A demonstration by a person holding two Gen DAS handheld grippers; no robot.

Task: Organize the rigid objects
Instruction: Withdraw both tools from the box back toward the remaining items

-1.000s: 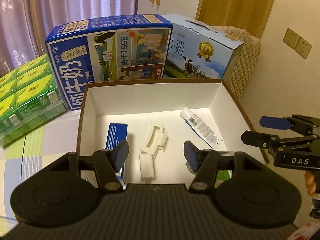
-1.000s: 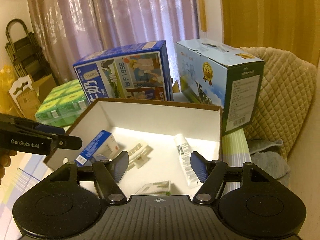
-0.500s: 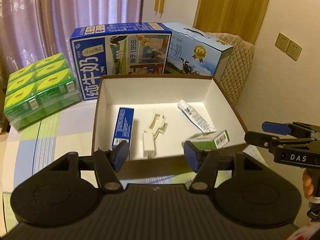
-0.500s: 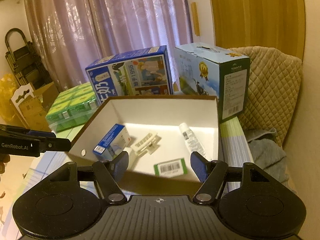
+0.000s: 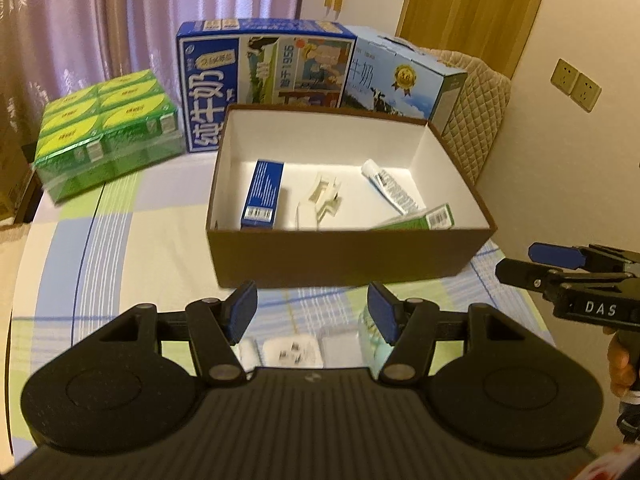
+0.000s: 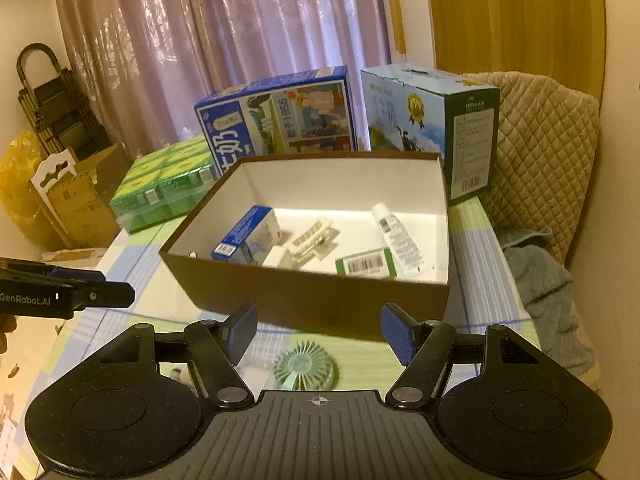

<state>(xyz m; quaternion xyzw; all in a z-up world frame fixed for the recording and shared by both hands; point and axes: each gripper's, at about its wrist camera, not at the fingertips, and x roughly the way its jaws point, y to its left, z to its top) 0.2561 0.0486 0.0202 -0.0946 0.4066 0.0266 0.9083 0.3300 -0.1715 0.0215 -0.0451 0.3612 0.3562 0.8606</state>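
I saw a table (image 5: 120, 248) under a checked cloth, pale with blue and green squares. At its far edge stood two milk cartons side by side: a dark blue one (image 5: 264, 76) and, to its right, a light blue one (image 5: 404, 80). A green shrink-wrapped pack (image 5: 108, 120) lay by the far left corner.

In front of the cartons, mid-table, sat an open brown box (image 5: 344, 256) with a white inside. It held four things, apart from one another save where noted. A blue packet (image 5: 262, 194) lay along the left wall. A white clip (image 5: 324, 200) lay in the middle. A white tube (image 5: 390, 188) lay slanted toward the right, and a green packet (image 6: 366, 263) lay at the near right, its end touching the tube.

Near the table's front edge, outside the box, lay a green mini fan (image 6: 306, 366), a white plug (image 5: 292, 352) and a blurred green-and-white item (image 5: 370, 338) beside it.

My left gripper (image 5: 312, 312) hung in front of the box, jaws parted about halfway and empty. My right gripper (image 6: 318, 334) hung likewise, half open above the fan, holding nothing.
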